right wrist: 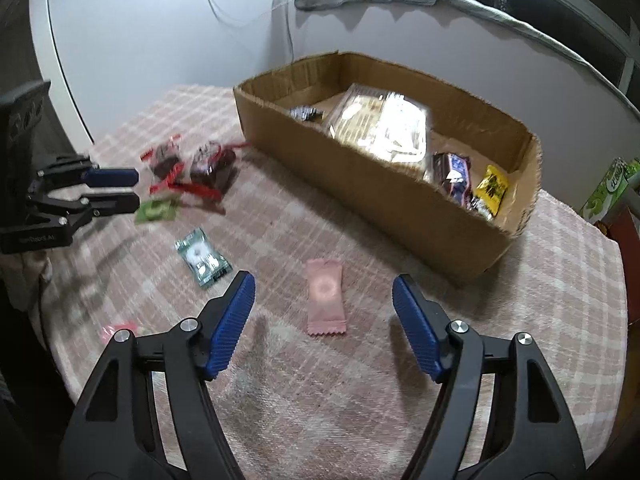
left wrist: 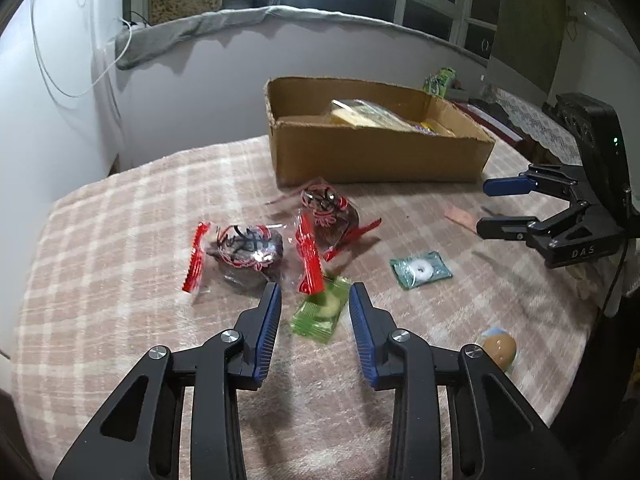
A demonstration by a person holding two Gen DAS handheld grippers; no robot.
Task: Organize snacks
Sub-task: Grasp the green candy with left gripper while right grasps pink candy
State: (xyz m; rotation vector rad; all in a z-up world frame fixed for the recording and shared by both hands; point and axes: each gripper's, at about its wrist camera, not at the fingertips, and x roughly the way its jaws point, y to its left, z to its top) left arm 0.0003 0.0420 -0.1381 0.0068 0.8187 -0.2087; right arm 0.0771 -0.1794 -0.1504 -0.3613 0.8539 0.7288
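A light-green snack packet (left wrist: 320,312) lies on the checked cloth between the fingers of my left gripper (left wrist: 316,296), which stands open just above it, pads clear of the wrapper. My right gripper (right wrist: 323,282) is open over a pink packet (right wrist: 325,300) that lies lengthwise between its fingers. Two dark snacks in clear red-edged wrappers (left wrist: 248,252) (left wrist: 332,216) lie just beyond the green packet. A green-and-white candy packet (right wrist: 203,258) lies between the two grippers. The open cardboard box (right wrist: 360,184) at the back holds several wrapped snacks.
A small round egg-like snack (left wrist: 498,346) sits near the cloth's right edge. A reddish packet (right wrist: 118,330) lies near the front left edge. A green carton (right wrist: 608,192) stands beyond the box. A wall and a window ledge close off the back.
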